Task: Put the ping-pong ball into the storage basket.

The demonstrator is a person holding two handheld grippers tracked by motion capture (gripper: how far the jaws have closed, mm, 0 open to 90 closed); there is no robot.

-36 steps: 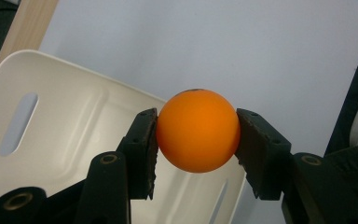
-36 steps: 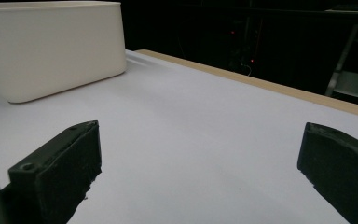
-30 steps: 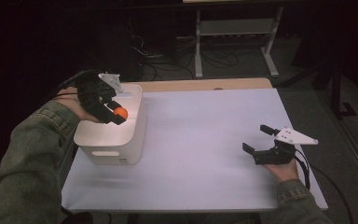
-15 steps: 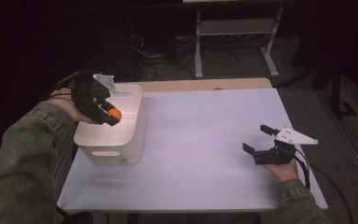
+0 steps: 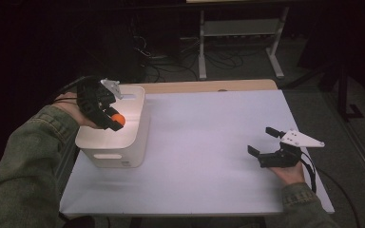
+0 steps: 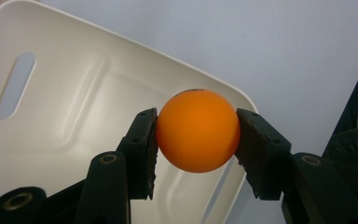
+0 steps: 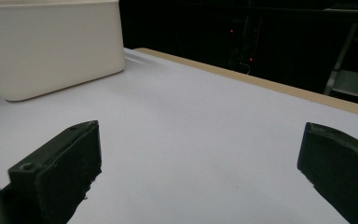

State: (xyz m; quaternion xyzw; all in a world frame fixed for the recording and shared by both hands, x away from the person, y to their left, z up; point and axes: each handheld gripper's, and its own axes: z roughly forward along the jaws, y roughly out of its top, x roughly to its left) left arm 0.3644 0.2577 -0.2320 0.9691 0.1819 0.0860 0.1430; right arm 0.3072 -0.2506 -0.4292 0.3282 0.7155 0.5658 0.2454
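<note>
An orange ball (image 6: 197,130) sits pinched between the two black jaws of my left gripper (image 6: 196,135). In the high view that gripper (image 5: 115,120) hangs over the open top of a white bin (image 5: 132,142) at the table's left side, with the orange ball (image 5: 118,118) above the bin's hollow. The bin's inside (image 6: 70,116) looks bare below the ball. My right gripper (image 5: 263,142) rests at the right of the table, jaws wide apart with nothing between them. Its own view shows both jaws spread over the white tabletop (image 7: 200,135).
The white bin (image 7: 51,46) stands far off to the left in the right gripper view. A strip of wooden table edge (image 5: 209,86) runs along the back. Behind it, in the dark, stands a metal frame (image 5: 240,33) with cables on the floor.
My left gripper with the ball has drifted slightly toward the bin's left rim and a little lower. The right gripper has stayed still.
</note>
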